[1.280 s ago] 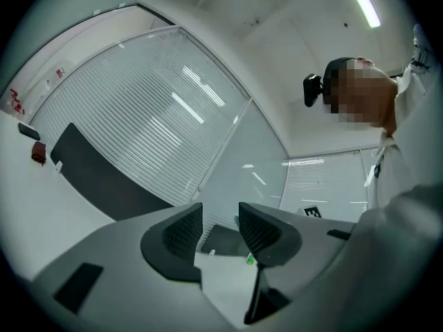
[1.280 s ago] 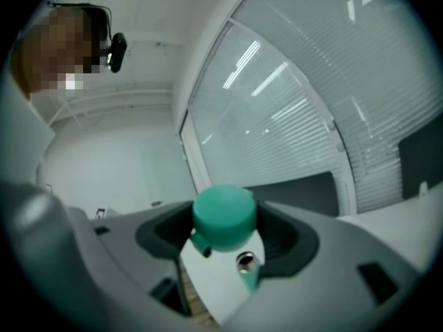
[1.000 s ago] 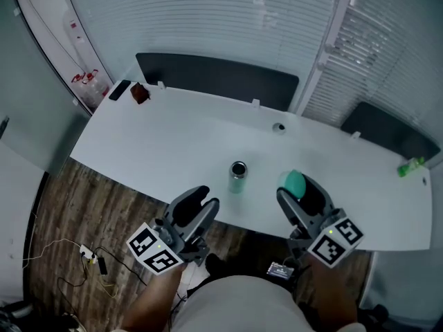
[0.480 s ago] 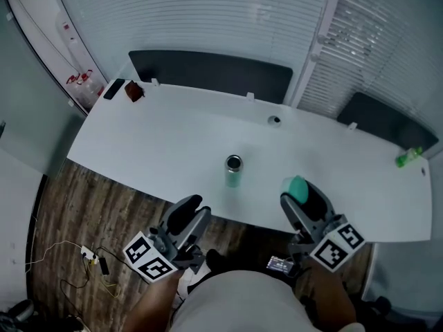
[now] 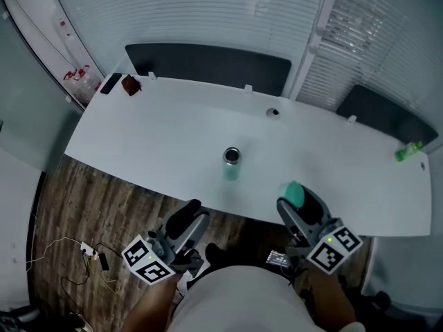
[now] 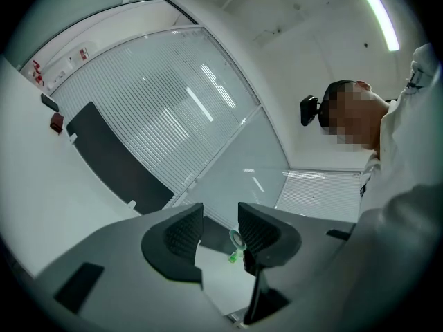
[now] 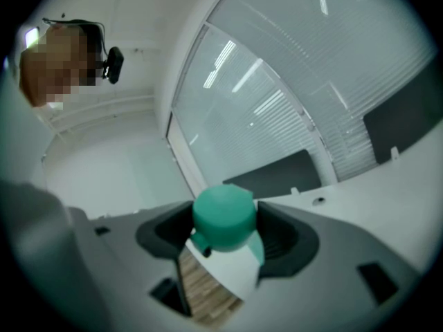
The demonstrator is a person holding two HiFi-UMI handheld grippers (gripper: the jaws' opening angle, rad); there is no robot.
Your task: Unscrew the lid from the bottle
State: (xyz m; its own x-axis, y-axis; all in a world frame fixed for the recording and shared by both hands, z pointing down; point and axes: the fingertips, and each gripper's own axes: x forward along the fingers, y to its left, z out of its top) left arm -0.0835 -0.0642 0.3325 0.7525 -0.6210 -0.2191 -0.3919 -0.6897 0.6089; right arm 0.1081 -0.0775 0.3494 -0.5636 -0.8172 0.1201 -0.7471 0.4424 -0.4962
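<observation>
The bottle (image 5: 231, 161), pale green with its mouth uncovered, stands upright alone near the middle of the white table (image 5: 159, 140). Its green lid (image 5: 294, 192) sits between the jaws of my right gripper (image 5: 299, 200), which is shut on it just off the table's near edge. In the right gripper view the lid (image 7: 223, 216) fills the gap of that gripper (image 7: 225, 234). My left gripper (image 5: 194, 211) hangs over the floor, short of the table, open and empty. In the left gripper view the distant bottle (image 6: 237, 246) shows through the gap of the left gripper (image 6: 220, 220).
A dark phone (image 5: 110, 83) and a brown object (image 5: 130, 84) lie at the table's far left corner. A green item (image 5: 408, 151) rests at the far right. A cable hole (image 5: 274, 113) is behind the bottle. A power strip (image 5: 90, 254) lies on the wooden floor.
Both grippers have drawn back from the bottle toward the person and sunk a little. The left one has left the table's edge. The lid stays in the right gripper.
</observation>
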